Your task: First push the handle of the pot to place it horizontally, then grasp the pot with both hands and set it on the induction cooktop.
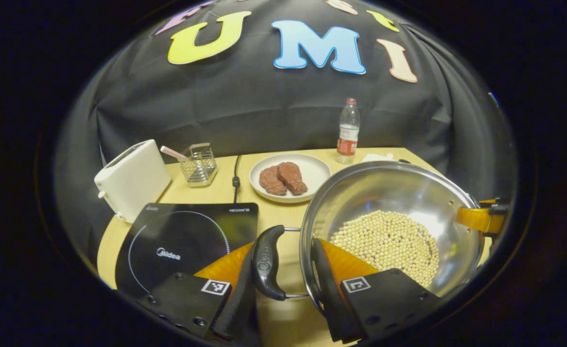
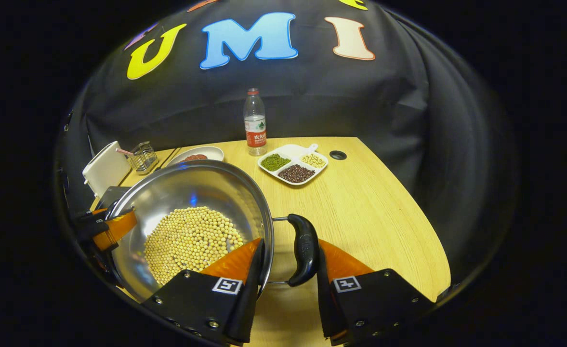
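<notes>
Steel pot [image 1: 389, 212] between both hand-held grippers' fingers

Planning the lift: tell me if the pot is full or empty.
Partly filled: pale beans cover only the bottom of the pot, with bare steel wall above them.

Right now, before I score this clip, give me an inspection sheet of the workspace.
Surface: wooden table.
Job's things: pot holding beans, beside the cooktop, not on it.
Clutter: toaster, rack, meat plate, bottle, bean tray.
Grippers: left gripper spans a handle and the rim, apparently clamped; right gripper likewise on the opposite handle.
Cables: one cable runs back from the cooktop.
Surroundings: black cloth wall.
</notes>
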Action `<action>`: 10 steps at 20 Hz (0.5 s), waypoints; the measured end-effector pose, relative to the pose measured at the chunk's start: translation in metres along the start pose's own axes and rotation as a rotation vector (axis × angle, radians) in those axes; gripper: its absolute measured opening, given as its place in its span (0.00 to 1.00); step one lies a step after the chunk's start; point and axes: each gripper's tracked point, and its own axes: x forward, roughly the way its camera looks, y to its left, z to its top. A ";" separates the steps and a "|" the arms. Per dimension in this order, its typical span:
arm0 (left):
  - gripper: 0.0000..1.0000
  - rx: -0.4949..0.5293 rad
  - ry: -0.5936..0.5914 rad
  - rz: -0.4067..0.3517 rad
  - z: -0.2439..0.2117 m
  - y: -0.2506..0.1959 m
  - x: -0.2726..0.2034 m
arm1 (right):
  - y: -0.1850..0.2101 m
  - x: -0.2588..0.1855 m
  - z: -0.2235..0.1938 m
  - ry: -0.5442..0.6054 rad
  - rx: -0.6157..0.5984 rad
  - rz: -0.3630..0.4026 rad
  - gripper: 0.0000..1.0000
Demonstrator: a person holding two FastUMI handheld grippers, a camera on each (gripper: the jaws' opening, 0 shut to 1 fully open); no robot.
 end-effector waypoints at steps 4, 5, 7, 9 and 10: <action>0.70 -0.009 -0.023 0.017 0.009 0.043 -0.014 | 0.039 -0.009 0.010 -0.024 -0.005 0.017 0.54; 0.67 -0.016 -0.025 0.022 0.007 0.056 -0.017 | 0.050 -0.011 0.011 -0.026 -0.010 0.022 0.54; 0.70 -0.030 -0.026 0.035 0.006 0.080 -0.021 | 0.072 -0.012 0.016 -0.036 -0.023 0.035 0.54; 0.70 -0.040 -0.027 0.047 0.004 0.107 -0.026 | 0.096 -0.014 0.018 -0.040 -0.034 0.046 0.54; 0.69 -0.047 -0.029 0.054 0.002 0.120 -0.028 | 0.108 -0.014 0.019 -0.043 -0.040 0.053 0.54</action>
